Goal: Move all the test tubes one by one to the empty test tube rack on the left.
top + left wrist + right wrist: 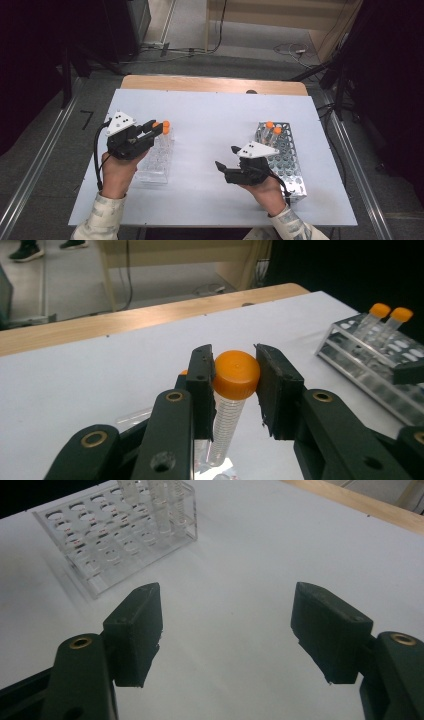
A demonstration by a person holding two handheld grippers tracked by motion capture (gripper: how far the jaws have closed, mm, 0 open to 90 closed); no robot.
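Tube (231,400), orange-capped and clear plastic, is sitting between the jaws of the left gripper (235,385) over the clear rack (157,160) at the table's left side. The jaws are pressing the cap from both sides, so the gripper is clamping the tube just at its top. It is looking light and stiff, with a smooth graduated wall that would likely be slippery; the ridged cap is probably the surest place to be taking hold. A second orange cap (156,124) is showing beside it in the high view.

Across the middle, the white table (210,120) is lying bare, giving open room for carrying a tube sideways.

To the right, the right gripper (226,157) is hovering with its jaws spread wide and nothing between them, just beside the metal rack (287,160). Two more tubes (272,131) are standing at that rack's far end. The metal rack is sitting close to the table's right edge, leaving little margin there.
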